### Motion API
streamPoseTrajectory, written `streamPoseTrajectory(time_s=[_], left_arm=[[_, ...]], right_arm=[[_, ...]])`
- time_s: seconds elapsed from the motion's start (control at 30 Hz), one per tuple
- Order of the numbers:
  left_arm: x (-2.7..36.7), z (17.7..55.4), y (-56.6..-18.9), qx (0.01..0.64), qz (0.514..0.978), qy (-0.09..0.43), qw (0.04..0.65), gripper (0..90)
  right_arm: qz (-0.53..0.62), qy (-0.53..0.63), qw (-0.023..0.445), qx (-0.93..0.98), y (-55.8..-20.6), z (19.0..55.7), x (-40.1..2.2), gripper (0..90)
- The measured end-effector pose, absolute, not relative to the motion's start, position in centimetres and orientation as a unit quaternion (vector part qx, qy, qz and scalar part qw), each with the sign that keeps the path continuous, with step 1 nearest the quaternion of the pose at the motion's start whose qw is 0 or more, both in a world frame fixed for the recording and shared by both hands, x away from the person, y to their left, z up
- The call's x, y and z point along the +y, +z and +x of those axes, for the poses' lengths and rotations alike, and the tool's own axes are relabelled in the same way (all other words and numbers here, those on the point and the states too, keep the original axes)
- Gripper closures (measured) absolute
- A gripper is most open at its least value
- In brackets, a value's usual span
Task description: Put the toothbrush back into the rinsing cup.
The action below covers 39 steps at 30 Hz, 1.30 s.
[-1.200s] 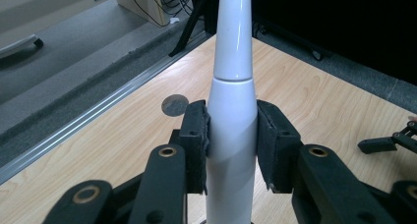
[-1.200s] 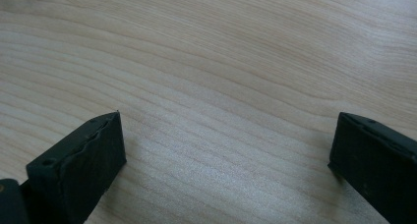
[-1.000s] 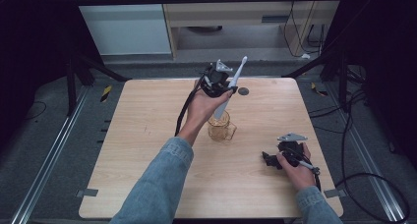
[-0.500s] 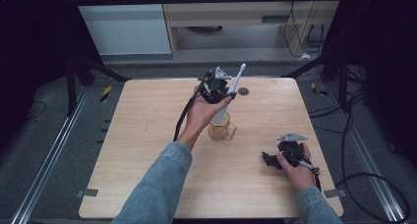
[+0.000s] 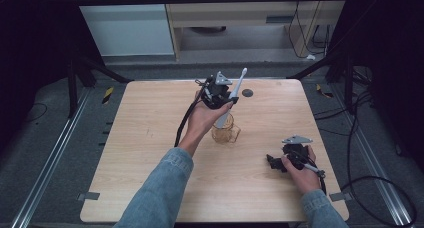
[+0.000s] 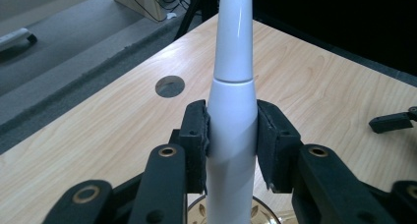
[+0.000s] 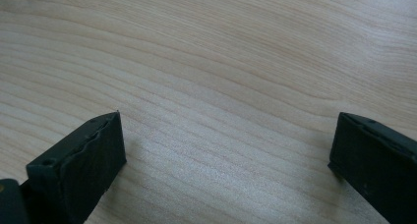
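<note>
At the left of the high view a denim sleeve (image 5: 160, 193) reaches forward over the wooden table (image 5: 140, 138), and the left gripper (image 5: 220, 95) in that hand sits above the middle of the tabletop. Its jaws are clamped on a white electric toothbrush (image 5: 231, 100); in the left gripper view both pads (image 6: 196, 135) press against the thick handle (image 6: 231, 135), one on each side. The toothbrush slants, its brush head toward the far edge and its lower end down in an amber glass cup (image 5: 224, 133) that stands on the table just below the gripper. A dark round mark (image 5: 247, 93) lies on the wood beyond. Farther right, near the front edge, the right gripper (image 5: 274, 163) rests low on the table, well apart from the cup; its jaws stand wide over bare wood with nothing between them
</note>
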<state>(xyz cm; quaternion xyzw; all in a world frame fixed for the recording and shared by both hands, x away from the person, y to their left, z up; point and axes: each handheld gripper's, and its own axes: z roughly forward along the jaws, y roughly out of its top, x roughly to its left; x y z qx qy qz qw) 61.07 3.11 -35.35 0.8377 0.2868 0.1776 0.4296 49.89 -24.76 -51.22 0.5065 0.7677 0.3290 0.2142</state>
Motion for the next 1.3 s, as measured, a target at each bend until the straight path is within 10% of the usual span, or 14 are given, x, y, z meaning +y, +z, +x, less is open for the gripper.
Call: streamPoseTrajectory(time_s=[1.3], left_arm=[[4.6, 60.3, -38.4, 0.284, 0.850, 0.173, 0.409, 67.0]], right_arm=[[0.506, 0.328, 0.217, 0.768, -51.3, 49.9, -24.8, 0.4]])
